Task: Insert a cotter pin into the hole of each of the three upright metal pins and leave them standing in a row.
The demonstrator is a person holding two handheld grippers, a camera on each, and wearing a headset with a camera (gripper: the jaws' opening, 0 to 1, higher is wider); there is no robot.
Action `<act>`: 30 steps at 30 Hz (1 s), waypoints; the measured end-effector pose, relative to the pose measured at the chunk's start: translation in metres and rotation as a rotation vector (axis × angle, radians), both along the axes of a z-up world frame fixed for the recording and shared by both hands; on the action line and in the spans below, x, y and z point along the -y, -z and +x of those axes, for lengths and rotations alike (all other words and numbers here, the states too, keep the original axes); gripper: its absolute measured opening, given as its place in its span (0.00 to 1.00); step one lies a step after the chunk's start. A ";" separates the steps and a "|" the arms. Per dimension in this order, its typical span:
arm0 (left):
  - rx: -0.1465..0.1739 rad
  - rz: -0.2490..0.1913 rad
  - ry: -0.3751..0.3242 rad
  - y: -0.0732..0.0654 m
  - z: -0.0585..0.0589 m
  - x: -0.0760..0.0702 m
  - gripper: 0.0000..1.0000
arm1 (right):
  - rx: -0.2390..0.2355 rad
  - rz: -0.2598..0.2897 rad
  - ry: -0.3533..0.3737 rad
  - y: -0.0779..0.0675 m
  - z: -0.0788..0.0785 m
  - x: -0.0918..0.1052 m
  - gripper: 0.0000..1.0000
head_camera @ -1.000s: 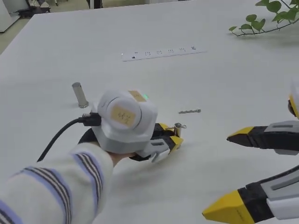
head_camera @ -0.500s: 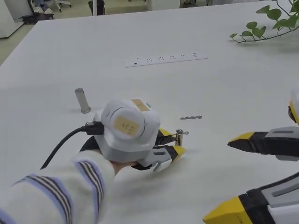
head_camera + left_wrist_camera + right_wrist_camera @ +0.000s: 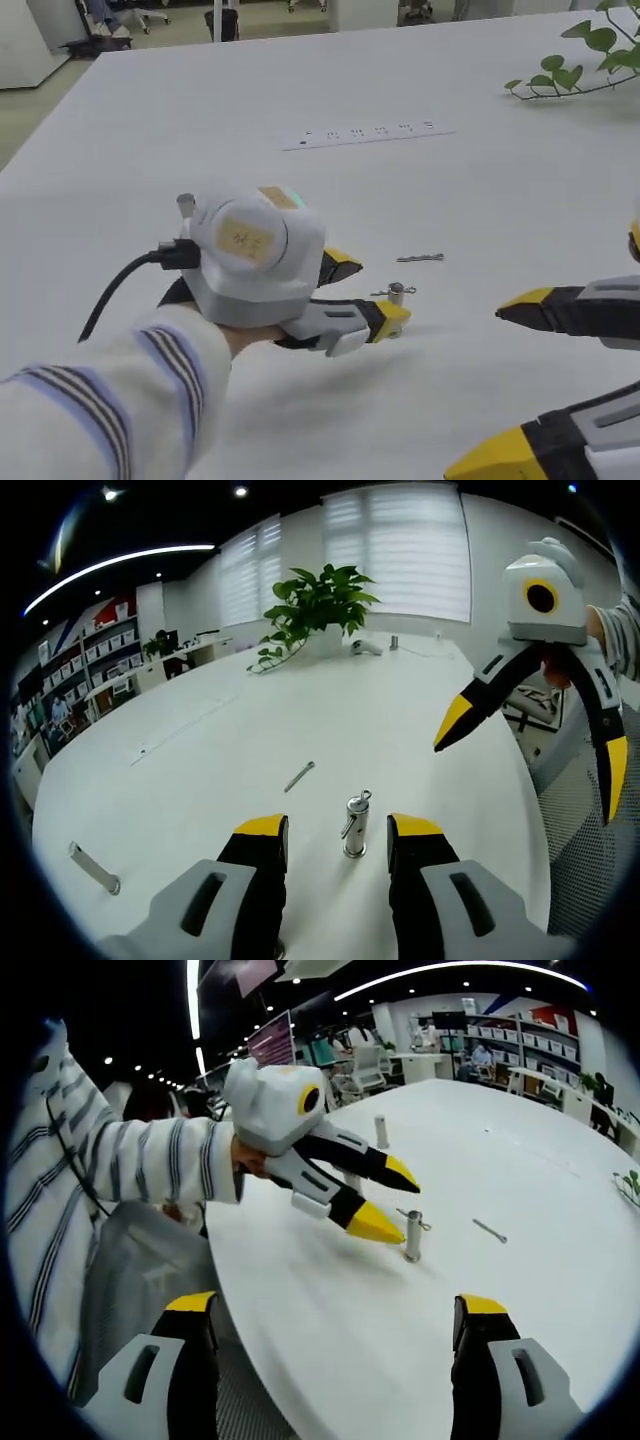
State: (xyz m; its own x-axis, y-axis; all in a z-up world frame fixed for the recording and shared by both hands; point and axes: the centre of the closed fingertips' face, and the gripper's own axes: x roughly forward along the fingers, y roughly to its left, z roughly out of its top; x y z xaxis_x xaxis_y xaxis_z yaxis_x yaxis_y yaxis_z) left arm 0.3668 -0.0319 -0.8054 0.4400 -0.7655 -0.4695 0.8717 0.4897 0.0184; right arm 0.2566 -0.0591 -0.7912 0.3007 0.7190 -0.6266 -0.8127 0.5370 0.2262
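A short upright metal pin [image 3: 396, 294] stands on the white table [image 3: 480, 200] with a cotter pin through its top. My left gripper [image 3: 370, 290] is open, its yellow-tipped jaws on either side of the pin and apart from it. In the left gripper view the pin [image 3: 353, 830] stands between the jaws of that gripper [image 3: 338, 826]. A loose cotter pin [image 3: 420, 258] lies just beyond. A second upright pin [image 3: 185, 203] peeks out behind the left gripper's body. My right gripper [image 3: 485, 385] hangs open at the right, holding nothing.
A white power strip [image 3: 365, 133] lies further back on the table. A leafy plant [image 3: 570, 65] reaches in at the far right corner. A striped sleeve [image 3: 110, 400] crosses the near left. Chairs and floor lie beyond the table's far edge.
The left gripper's jaws have spread wider apart around the pin, which stays upright. The right gripper has barely moved. The head camera has shifted a little.
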 end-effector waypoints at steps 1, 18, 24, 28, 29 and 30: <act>0.004 -0.005 -0.001 -0.005 -0.001 -0.001 0.38 | 0.000 0.000 0.000 0.000 0.000 0.000 0.98; 0.110 -0.031 -0.126 -0.061 0.036 -0.064 0.41 | -0.008 -0.002 0.012 0.002 0.001 0.003 0.98; 0.103 -0.008 -0.275 -0.056 0.062 -0.105 0.44 | -0.012 -0.004 0.021 0.004 -0.001 0.006 0.98; 0.083 -0.003 -0.329 -0.048 0.071 -0.124 0.46 | -0.022 -0.004 0.032 0.008 -0.002 0.009 0.98; 0.082 -0.001 -0.335 -0.048 0.072 -0.126 0.47 | -0.022 -0.008 0.036 0.009 -0.002 0.009 0.98; 0.081 0.005 -0.357 -0.045 0.076 -0.132 0.48 | -0.022 -0.012 0.036 0.010 -0.003 0.010 0.98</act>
